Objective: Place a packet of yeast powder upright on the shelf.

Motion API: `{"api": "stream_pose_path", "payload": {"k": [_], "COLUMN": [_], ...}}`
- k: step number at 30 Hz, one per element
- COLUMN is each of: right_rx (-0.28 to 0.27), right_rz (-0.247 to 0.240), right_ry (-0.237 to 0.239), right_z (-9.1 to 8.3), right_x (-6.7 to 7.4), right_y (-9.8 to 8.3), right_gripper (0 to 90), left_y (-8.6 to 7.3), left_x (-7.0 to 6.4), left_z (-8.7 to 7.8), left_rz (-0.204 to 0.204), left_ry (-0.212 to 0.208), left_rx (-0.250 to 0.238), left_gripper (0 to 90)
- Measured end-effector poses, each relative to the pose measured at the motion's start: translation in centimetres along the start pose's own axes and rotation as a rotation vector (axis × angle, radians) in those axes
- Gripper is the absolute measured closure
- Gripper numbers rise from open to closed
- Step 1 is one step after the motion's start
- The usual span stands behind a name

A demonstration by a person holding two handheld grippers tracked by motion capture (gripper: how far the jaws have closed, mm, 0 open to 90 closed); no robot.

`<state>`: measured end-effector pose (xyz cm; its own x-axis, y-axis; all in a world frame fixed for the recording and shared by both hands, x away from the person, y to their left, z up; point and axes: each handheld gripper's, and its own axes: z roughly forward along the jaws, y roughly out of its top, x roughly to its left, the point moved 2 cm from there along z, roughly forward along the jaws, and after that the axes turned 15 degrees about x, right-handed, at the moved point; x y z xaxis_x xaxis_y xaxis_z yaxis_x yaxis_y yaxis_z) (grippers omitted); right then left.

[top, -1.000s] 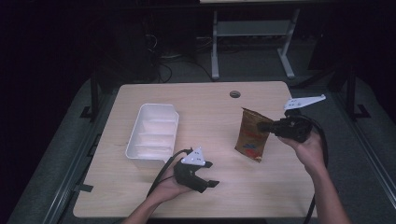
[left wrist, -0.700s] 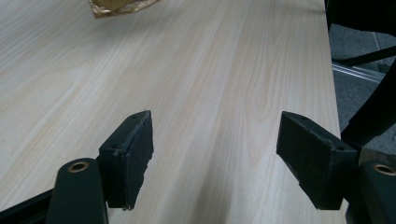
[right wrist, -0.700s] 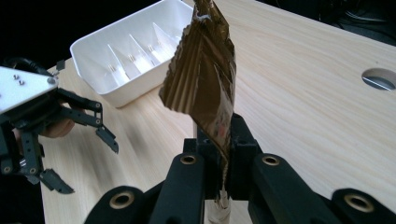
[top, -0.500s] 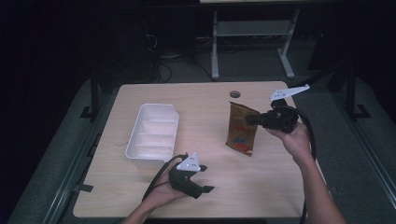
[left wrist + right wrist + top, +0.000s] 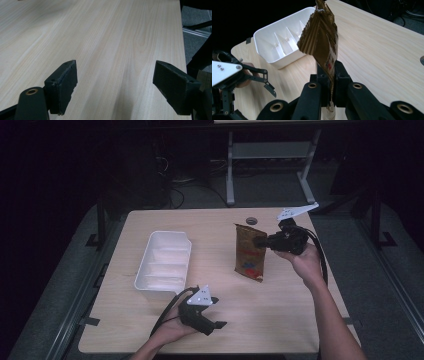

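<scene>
- Dark surroundings ring a light wooden table [image 5: 300, 320]; a metal shelf frame [image 5: 270, 155] stands on the floor beyond its far edge; a small round grommet [image 5: 251, 221] sits in the tabletop near that edge.
- Right gripper [image 5: 262, 241]: jaws clamped flat on a brown snack pouch [image 5: 250, 252]; the right gripper view shows the pouch [image 5: 322, 42] pinched between the jaws and rising past the tips, crimped seal farthest from the tool.
- Left gripper [image 5: 214, 324]: jaws spread wide, nothing between them; the left gripper view shows bare wood ahead of the jaws; the tool rests low at the near edge, held in the left hand [image 5: 170, 330].
- White divided tray [image 5: 165, 262]: lies ahead of the left gripper and across from the right gripper's tips, beyond the pouch; its compartments look empty.
- Pouch orientation: long axis roughly upright, slightly tilted; one end up, the other hanging towards the table; whether the lower end touches the wood cannot be determined; printed face turned towards the person; the grip sits on the side edge nearest the right gripper, at upper mid-height.
- Risks (judgement): the grip holds only a thin edge of slick film, so the pouch may slide out or pivot in the jaws under a quick swing; the limp body may fold and catch the tray rim if lowered at an angle.
</scene>
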<state>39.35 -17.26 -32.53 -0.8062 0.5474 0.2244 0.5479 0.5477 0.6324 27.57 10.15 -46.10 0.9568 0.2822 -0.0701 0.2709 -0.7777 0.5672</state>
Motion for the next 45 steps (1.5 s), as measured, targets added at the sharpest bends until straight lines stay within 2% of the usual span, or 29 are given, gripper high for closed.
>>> {"api": "stream_pose_path", "payload": {"k": [24,30,32,45], "right_rx": [-0.007,-0.011,-0.033,-0.023], "right_rz": [-0.042,-0.067,-0.072,-0.109], "right_ry": [0.043,0.055,0.070,0.104], "right_z": [2.3,2.8,2.9,4.6], "right_x": [1.1,1.8,2.1,3.3], "right_y": [4.5,6.2,6.6,8.8], "right_gripper": [86.4,86.5,86.6,86.9], "left_y": [-0.6,-0.7,-0.7,-0.6], "left_x": [0.0,0.1,0.0,-0.1], "left_z": [-0.2,-0.2,-0.2,-0.4], "left_rz": [-0.004,-0.005,-0.001,0.004], "left_ry": [0.017,0.017,0.019,0.016], "left_rx": [-0.010,-0.010,-0.009,-0.014], "left_gripper": [17.5,17.5,17.5,17.5]}}
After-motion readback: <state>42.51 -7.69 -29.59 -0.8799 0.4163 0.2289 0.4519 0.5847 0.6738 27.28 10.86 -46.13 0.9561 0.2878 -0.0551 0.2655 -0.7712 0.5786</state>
